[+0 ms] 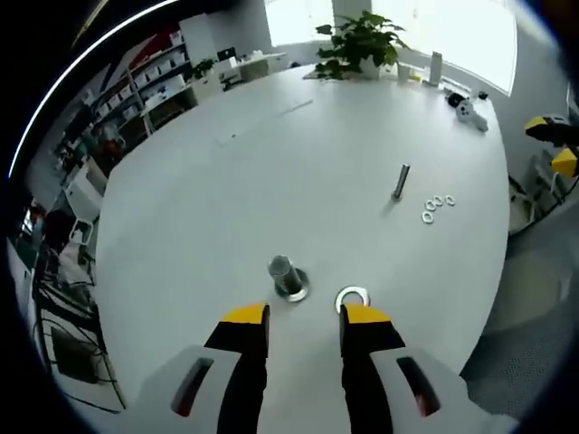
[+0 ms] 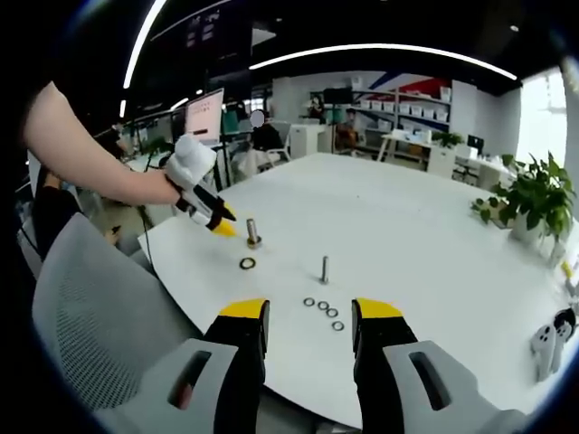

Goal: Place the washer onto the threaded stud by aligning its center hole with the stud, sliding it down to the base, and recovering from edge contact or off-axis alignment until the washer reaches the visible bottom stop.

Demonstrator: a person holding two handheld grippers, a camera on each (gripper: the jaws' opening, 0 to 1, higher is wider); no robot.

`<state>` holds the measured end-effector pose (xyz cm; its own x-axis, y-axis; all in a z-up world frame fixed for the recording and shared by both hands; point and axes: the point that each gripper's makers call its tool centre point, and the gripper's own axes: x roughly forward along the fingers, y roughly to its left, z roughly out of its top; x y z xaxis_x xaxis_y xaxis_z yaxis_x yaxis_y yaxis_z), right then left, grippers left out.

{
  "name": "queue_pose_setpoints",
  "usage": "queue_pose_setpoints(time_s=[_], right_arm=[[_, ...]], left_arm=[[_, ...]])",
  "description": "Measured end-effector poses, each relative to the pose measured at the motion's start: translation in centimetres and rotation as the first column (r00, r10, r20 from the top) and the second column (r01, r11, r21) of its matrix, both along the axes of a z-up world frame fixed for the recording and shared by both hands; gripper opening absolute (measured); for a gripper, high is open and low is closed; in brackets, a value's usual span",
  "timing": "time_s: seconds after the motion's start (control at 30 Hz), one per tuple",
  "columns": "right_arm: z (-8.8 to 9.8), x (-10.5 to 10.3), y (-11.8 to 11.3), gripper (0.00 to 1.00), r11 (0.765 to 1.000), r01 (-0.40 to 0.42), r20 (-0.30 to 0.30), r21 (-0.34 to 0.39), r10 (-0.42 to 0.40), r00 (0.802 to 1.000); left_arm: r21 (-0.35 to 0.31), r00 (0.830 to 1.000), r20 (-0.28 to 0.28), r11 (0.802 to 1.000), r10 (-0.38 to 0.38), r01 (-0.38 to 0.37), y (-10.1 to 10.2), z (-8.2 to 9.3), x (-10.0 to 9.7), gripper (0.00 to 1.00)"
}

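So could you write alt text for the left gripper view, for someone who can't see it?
An open left gripper with yellow tips hovers over a round white table, near an upright threaded stud and a loose washer lying beside it. Farther off stand a second stud, a row of small washers, and a potted plant.

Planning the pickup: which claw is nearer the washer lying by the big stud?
Left. The left claw is right at the washer beside the stud; the right claw hangs back at the table edge.
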<state>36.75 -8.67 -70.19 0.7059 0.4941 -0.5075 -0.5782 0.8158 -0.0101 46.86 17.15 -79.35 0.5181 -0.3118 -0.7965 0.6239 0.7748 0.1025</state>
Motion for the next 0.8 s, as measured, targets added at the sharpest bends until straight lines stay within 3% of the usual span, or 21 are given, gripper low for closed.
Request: queue_pose_setpoints(time_s=[0.17, 0.33, 0.8], right_arm=[[-0.2, -0.1, 0.1, 0.39, 1.0, -0.005, -0.009, -0.01, 0.005, 1.0], [-0.3, -0.2, 0.0, 0.39, 1.0, -0.004, -0.008, -0.024, 0.004, 1.0], [-0.5, -0.3, -0.1, 0.39, 0.999, -0.004, -0.016, -0.036, 0.003, 1.0]], left_arm=[[-0.041, 0.999, 0.023, 0.999, 0.033, -0.032, 0.2, 0.9, -0.3, 0.3], [-0.036, 0.999, 0.031, 0.999, 0.028, -0.027, 0.5, 1.4, -1.2, 0.3], [-0.028, 0.999, 0.024, 0.999, 0.027, -0.027, 1.6, 1.2, -1.6, 0.3]])
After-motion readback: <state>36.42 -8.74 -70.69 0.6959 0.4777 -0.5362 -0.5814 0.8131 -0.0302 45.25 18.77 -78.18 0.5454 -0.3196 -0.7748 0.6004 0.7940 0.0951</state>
